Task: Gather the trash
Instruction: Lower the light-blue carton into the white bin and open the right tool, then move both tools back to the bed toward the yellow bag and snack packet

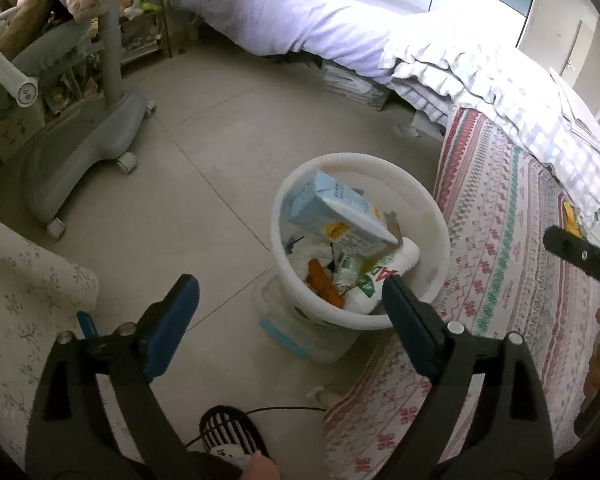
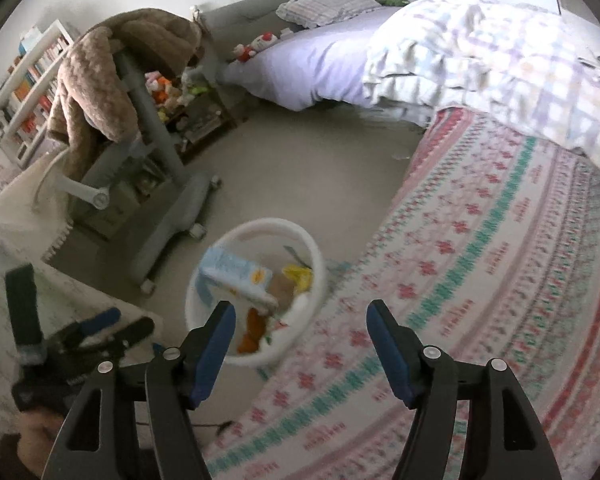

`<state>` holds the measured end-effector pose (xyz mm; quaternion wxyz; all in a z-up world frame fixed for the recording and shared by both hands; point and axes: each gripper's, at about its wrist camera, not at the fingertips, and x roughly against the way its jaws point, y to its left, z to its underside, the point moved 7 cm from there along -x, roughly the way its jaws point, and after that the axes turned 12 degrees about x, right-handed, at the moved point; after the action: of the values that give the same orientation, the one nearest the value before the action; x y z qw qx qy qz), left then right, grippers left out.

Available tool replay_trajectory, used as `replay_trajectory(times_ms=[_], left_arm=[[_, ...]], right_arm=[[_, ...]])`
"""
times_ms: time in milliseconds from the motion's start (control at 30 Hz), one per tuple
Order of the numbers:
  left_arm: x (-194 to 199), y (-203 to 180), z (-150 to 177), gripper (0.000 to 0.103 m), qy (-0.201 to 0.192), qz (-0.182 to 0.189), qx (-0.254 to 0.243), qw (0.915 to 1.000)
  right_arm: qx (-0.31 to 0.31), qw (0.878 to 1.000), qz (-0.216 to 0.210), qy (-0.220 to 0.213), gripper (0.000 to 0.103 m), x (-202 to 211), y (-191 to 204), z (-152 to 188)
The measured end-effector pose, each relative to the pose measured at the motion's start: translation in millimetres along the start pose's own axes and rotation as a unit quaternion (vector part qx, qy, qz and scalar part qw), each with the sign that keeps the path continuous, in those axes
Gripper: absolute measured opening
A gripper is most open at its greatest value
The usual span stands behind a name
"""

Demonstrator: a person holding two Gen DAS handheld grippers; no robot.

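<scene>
A white round bin (image 1: 428, 216) stands on the floor beside the bed. It holds a light blue carton (image 1: 332, 212), a white bottle with a green and red label (image 1: 376, 280), an orange scrap (image 1: 324, 284) and other litter. My left gripper (image 1: 290, 300) is open and empty just above the bin's near rim. In the right wrist view the bin (image 2: 316, 248) shows with the blue carton (image 2: 236, 272) and a yellow wrapper (image 2: 300, 276). My right gripper (image 2: 300, 320) is open and empty above the bin's right edge and the patterned bedspread (image 2: 480, 280).
A grey wheeled stand (image 1: 96, 136) draped with a brown blanket (image 2: 100, 80) stands left of the bin. The bed (image 1: 308, 20) with a checked quilt (image 1: 520, 92) fills the right. A small yellow item (image 1: 571, 218) lies on the bedspread. A floral cloth (image 1: 16, 300) is at left.
</scene>
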<state>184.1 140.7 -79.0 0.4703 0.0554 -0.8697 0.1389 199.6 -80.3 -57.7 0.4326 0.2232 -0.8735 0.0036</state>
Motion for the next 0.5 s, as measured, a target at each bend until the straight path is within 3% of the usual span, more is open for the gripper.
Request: replay_trajectory(times_ms=[200, 500], left_arm=[[6.5, -18.9, 2.7, 0.097, -0.006, 0.004, -0.012, 0.9999], [12.6, -60.4, 8.0, 0.099, -0.009, 0.015, -0.036, 0.9992]], right_arm=[[0.0, 0.999, 0.041, -0.001, 0.075, 26.6, -24.0, 15.3], [-0.049, 0.995, 0.09, -0.018, 0.083, 71.9, -76.6, 31.5]])
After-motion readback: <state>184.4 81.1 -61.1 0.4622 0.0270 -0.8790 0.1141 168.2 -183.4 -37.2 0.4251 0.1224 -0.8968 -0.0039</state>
